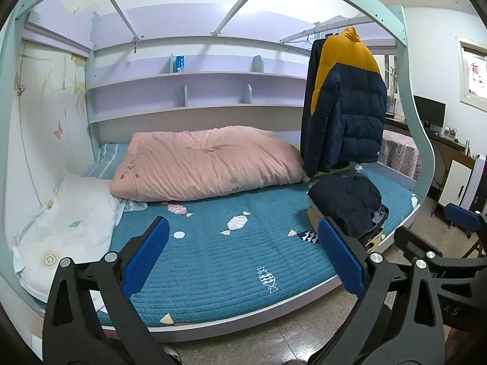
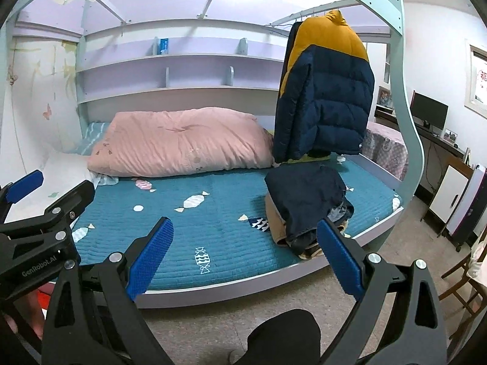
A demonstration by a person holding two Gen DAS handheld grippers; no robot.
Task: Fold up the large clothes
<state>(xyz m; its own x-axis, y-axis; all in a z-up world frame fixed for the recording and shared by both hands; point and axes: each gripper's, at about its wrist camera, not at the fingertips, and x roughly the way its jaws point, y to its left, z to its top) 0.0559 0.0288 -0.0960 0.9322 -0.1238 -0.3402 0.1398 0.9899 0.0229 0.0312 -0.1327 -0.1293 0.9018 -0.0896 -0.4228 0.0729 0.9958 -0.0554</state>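
A navy and yellow puffer jacket hangs from a rail over the right end of the bed; it also shows in the right wrist view. Below it a pile of dark folded clothes lies on the teal quilted bed cover, also in the right wrist view. My left gripper is open and empty, held off the bed's front edge. My right gripper is open and empty, beside the left one, near the bed's front edge. Neither touches any clothing.
A pink folded duvet lies at the back of the bed and a white pillow at its left end. The teal bed frame arches overhead. A desk with a monitor and a wooden chair stand at the right.
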